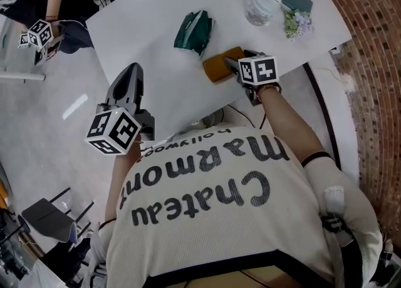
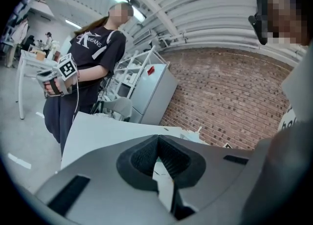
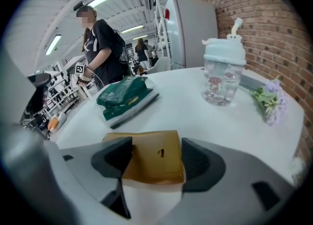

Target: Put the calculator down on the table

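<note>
Calculator [image 1: 219, 67] clamped in right hand-held gripper [image 3: 156, 156]; wearer's shirt [image 1: 207, 186] reads "Chateau Marmont".

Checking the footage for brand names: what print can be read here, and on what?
"Chateau Marmont", "hollywood": back of the wearer's cream top.
"CK", "JEANS": chest of the bystander's black T-shirt.
Print on the green plastic pack: too blurred to read.
No print shows on the gold flat calculator.
</note>
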Available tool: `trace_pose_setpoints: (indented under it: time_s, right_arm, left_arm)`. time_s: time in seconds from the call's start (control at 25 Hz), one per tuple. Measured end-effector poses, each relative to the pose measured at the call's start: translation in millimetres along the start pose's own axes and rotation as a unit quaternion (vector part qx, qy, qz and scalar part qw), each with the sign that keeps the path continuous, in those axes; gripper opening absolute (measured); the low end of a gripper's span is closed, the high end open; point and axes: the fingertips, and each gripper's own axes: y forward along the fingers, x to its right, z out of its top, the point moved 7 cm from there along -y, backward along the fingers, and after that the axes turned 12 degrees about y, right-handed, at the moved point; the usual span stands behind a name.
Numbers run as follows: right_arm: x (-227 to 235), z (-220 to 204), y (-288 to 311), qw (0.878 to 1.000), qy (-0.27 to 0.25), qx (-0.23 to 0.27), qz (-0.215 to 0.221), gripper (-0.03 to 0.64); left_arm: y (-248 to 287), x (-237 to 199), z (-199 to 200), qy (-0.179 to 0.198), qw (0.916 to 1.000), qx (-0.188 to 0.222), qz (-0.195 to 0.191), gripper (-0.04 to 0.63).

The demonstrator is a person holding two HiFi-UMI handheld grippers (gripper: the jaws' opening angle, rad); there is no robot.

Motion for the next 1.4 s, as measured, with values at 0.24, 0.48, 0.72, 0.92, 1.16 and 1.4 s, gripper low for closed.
trace_pose_setpoints:
  time_s: [0.24,0.48,0.72,0.92,1.16,1.4]
  right_arm:
    - [1,1,-2,1.0,0.0,-0.01,0.012,0.324]
    - [2,0,-2,1.0,0.0,-0.024,0.01,0.323]
    - [4,2,-2,0.999,-0.01,-0.028,0.018,0.327]
    - [3,1,-3,0.999,-0.001,-0.024,0.025,0.33]
    - [0,3,-22,0.999,0.016,-0.006,0.032,0.318]
    - [-24,12,-71,0.994,0.048,0.077,0.057,0.175]
  left_arm:
    - [-21,20,-4,-0.01,0.9993,0.012,0.035,0.002]
    - [-48,57,-15,-0.015,0.9975,0.026,0.064,0.002]
    - [-84,85,-35,-0.032,0.9939,0.014,0.105,0.002]
    - [-115,99,-33,-0.031,0.9913,0.025,0.126,0.002]
    - [-128,114,-23,-0.017,0.9888,0.043,0.142,0.002]
    - [-131,130,-8,0.001,0.9874,0.064,0.145,0.002]
